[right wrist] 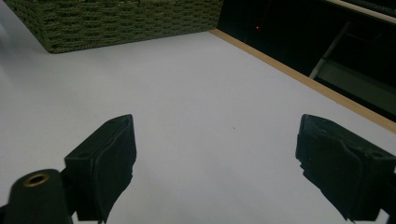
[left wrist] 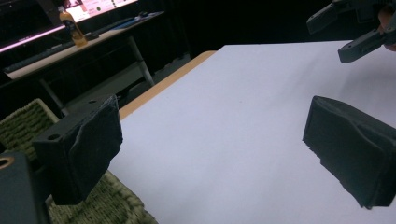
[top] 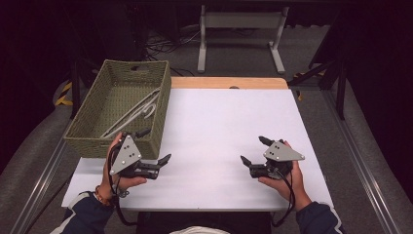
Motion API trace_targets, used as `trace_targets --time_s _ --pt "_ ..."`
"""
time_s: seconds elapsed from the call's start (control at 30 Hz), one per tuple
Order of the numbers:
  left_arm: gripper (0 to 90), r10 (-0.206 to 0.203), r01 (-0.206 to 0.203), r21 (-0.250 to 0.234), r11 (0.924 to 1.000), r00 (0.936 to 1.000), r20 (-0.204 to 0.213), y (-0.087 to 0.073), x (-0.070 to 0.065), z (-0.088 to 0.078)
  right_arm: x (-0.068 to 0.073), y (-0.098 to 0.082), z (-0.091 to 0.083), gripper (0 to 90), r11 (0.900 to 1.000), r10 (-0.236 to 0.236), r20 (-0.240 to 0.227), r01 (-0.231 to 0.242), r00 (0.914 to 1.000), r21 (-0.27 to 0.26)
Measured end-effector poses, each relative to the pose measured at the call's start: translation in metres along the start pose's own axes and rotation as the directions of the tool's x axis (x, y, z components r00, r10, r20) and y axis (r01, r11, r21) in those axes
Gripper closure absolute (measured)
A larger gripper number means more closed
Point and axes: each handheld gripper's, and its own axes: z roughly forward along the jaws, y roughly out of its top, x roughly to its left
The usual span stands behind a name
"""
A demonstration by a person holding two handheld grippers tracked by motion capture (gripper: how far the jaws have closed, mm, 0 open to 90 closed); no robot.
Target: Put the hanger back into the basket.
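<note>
Where hangers [top: 132,113] lie, basket [top: 92,141] walls

Table [top: 229,122]: white top, light wooden strip along far edge, seen in high view. Green woven basket [top: 100,139] sits directly on top at near-left corner area, its left side reaching past table edge. Basket holds white hangers [top: 136,113] lying slantwise inside. Rest of white surface bare, smooth, faintly shadowed. In right gripper view, basket wall [right wrist: 121,23] stands on white top, wooden edge [right wrist: 299,77] running slantwise at right. In left gripper view, basket rim [left wrist: 23,123] at lower left beside white top.
</note>
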Motion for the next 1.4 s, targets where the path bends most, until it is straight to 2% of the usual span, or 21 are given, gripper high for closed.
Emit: trace_targets --time_s 0.07,0.2,0.37,0.4,0.47,0.67,0.7,0.73,0.8,0.87,0.97,1.4 --pt "5.2 -0.009 0.009 0.008 0.9999 0.9999 0.014 -0.006 -0.003 0.001 0.002 -0.001 0.000 12.9 1.000 -0.006 0.001 0.006 1.0000 -0.008" --pt "5.3 -0.027 0.027 0.030 0.9992 0.9995 0.017 -0.020 -0.009 0.006 0.005 -0.002 -0.001 12.0 0.999 -0.012 0.020 0.013 0.9997 -0.030" --pt "5.7 -0.015 0.015 0.060 0.9981 0.9999 0.007 -0.035 -0.015 0.010 0.006 -0.007 0.001 10.5 0.999 -0.014 0.044 0.016 0.9989 -0.037" --pt "5.7 -0.027 0.025 0.075 0.9969 0.9995 0.020 -0.037 -0.016 0.011 0.007 -0.008 0.002 10.2 0.999 -0.007 0.049 0.009 0.9987 -0.038" --pt "5.5 -0.027 0.025 0.096 0.9951 0.9995 0.017 -0.043 -0.017 0.013 0.007 -0.010 0.004 9.8 1.000 -0.010 0.048 0.012 0.9988 -0.025" --pt "5.0 -0.077 0.072 0.125 0.9895 0.9963 0.037 -0.056 -0.015 0.015 0.009 -0.014 0.005 9.7 1.000 -0.007 0.066 0.009 0.9978 -0.029" --pt "5.0 -0.079 0.074 0.131 0.9887 0.9963 0.034 -0.057 -0.015 0.016 0.009 -0.015 0.005 9.6 0.999 -0.018 0.073 0.020 0.9972 -0.027" --pt "5.0 -0.099 0.094 0.130 0.9871 0.9946 0.034 -0.057 -0.016 0.017 0.010 -0.015 0.004 9.6 0.999 -0.017 0.071 0.019 0.9973 -0.029" --pt "5.0 -0.076 0.072 0.128 0.9891 0.9967 0.027 -0.057 -0.014 0.017 0.010 -0.015 0.004 9.7 0.999 -0.017 0.074 0.020 0.9972 -0.035" --pt "5.3 -0.079 0.075 0.125 0.9893 0.9965 0.027 -0.057 -0.014 0.017 0.010 -0.016 0.003 9.7 0.999 -0.017 0.075 0.020 0.9970 -0.038" --pt "5.3 -0.105 0.101 0.118 0.9879 0.9939 0.031 -0.059 -0.014 0.018 0.010 -0.017 0.005 9.7 0.999 -0.023 0.073 0.025 0.9971 -0.029" --pt "5.2 -0.093 0.088 0.113 0.9897 0.9949 0.039 -0.058 -0.016 0.016 0.015 -0.014 0.004 9.7 0.998 -0.043 0.077 0.046 0.9961 -0.037"
